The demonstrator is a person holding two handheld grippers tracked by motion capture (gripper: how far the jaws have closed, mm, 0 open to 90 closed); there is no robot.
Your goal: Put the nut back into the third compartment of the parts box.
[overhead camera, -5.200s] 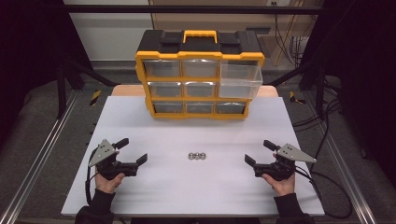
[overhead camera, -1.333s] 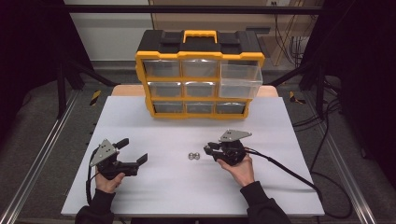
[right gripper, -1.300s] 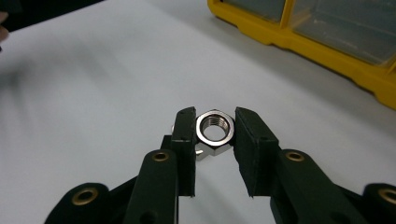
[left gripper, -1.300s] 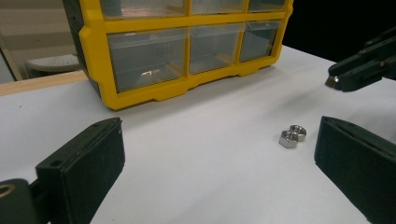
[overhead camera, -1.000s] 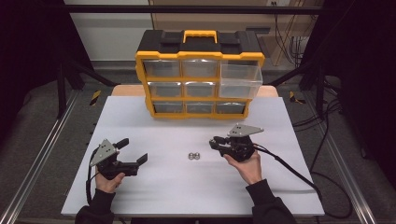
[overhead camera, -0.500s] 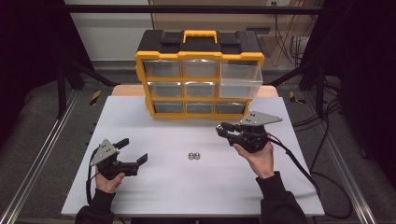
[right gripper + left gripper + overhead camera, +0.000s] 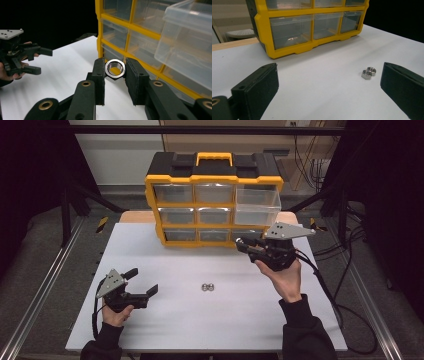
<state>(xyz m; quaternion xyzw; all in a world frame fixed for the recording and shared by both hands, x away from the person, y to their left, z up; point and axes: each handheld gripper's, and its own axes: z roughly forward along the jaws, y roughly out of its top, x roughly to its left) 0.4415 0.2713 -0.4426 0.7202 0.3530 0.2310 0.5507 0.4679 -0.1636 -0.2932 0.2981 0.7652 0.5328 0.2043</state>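
My right gripper (image 7: 115, 68) is shut on a steel hex nut (image 7: 115, 68), held in the air close to the yellow drawer organizer (image 7: 155, 37). From above, the right gripper (image 7: 241, 243) sits by the organizer's (image 7: 214, 200) lower right corner, under a clear drawer (image 7: 257, 204) that stands pulled out. Two more nuts (image 7: 207, 287) lie together mid-table, also the nuts (image 7: 368, 73) between my left jaws' line of sight. My left gripper (image 7: 141, 282) rests open near the front left, nothing in it; the left gripper (image 7: 37, 61) is far off in the right gripper view.
The white table (image 7: 170, 320) ends in metal rails (image 7: 40, 290) on both sides. Cables (image 7: 330, 295) trail from the right gripper off the right edge. The organizer's other drawers are pushed in.
The right gripper came in to the nuts, took one, and carried it up and back right toward the organizer. Two nuts are left of three. The left gripper stayed put.
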